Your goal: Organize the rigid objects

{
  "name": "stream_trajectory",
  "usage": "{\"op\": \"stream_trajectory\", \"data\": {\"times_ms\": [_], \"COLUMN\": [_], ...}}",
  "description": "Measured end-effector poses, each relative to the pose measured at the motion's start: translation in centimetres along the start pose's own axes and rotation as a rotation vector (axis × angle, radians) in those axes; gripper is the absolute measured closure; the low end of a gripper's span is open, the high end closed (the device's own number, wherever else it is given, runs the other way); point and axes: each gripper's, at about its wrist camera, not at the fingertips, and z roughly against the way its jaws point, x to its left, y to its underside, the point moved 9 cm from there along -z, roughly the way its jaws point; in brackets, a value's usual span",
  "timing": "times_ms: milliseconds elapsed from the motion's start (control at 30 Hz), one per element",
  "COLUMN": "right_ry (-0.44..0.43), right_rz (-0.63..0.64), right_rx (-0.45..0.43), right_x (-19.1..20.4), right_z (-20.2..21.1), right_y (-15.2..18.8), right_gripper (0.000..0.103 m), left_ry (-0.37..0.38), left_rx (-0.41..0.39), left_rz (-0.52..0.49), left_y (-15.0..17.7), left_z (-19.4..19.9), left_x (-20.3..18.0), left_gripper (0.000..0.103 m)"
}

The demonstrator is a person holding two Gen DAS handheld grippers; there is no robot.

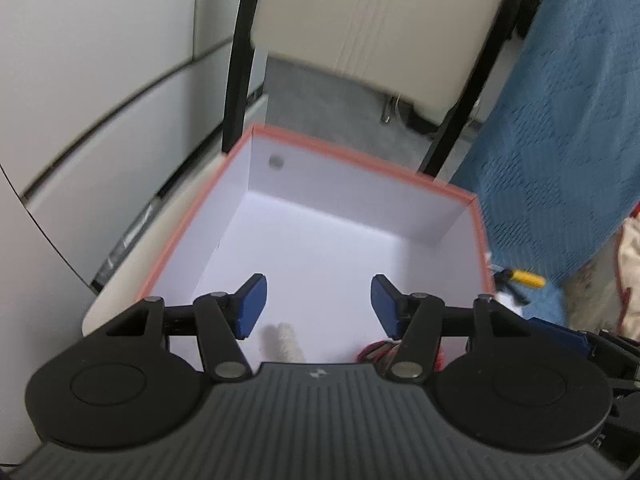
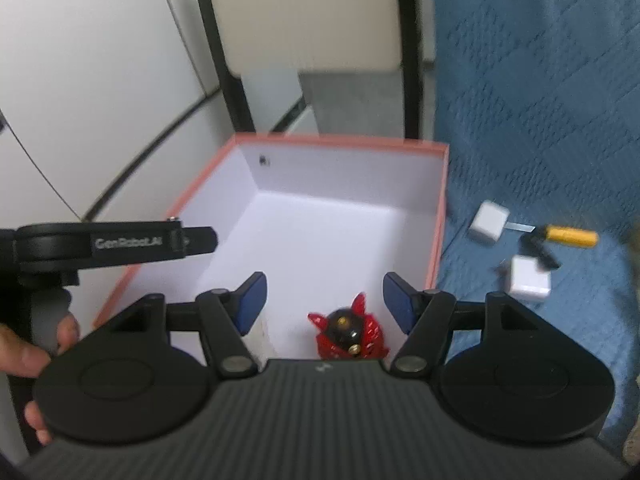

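A white box with a salmon-pink rim [image 1: 352, 156] [image 2: 340, 144] fills the middle of both views. My left gripper [image 1: 318, 306] hangs open above its near end, nothing between the blue pads. Below it lies a pale cream cylinder [image 1: 286, 344], and a red thing [image 1: 374, 354] peeks out by the right finger. My right gripper [image 2: 324, 304] is open too, over a red and black spiked toy [image 2: 350, 334] that rests on the box floor. Right of the box, on the blue cloth, lie two white cubes [image 2: 488, 222] [image 2: 528, 278] and a yellow-handled tool [image 2: 568, 236] [image 1: 524, 278].
The box sits on a chair with black legs [image 1: 240, 60] and a cream back [image 1: 376, 20]. White cabinet panels [image 1: 92, 80] stand to the left. Blue quilted cloth [image 2: 540, 100] covers the right side. A hand [image 2: 28, 356] holds the left gripper's body at the left edge of the right wrist view.
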Motion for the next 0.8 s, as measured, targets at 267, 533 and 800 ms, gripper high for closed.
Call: {"op": "stream_trajectory", "data": {"times_ms": [267,533,800], "right_ry": [0.026,0.057,0.101], "right_rz": [-0.030,-0.066,-0.091], "right_rx": [-0.120,-0.201,-0.236], "right_x": [-1.6,-3.9,-6.9], "right_z": [6.2,11.9,16.1], "right_y": [-1.0,-0.2,2.9], "right_gripper": [0.036,0.036,0.036], "left_ry": [0.028,0.089,0.139], "left_rx": [-0.118,-0.170,-0.198], "left_rz": [-0.023,-0.081,-0.118], "left_y": [-0.2,1.4,4.2], "left_z": [7.2,11.9,15.2], "left_x": [-2.9,-7.0,-10.1], "left_gripper": [0.039,0.039,0.039]}}
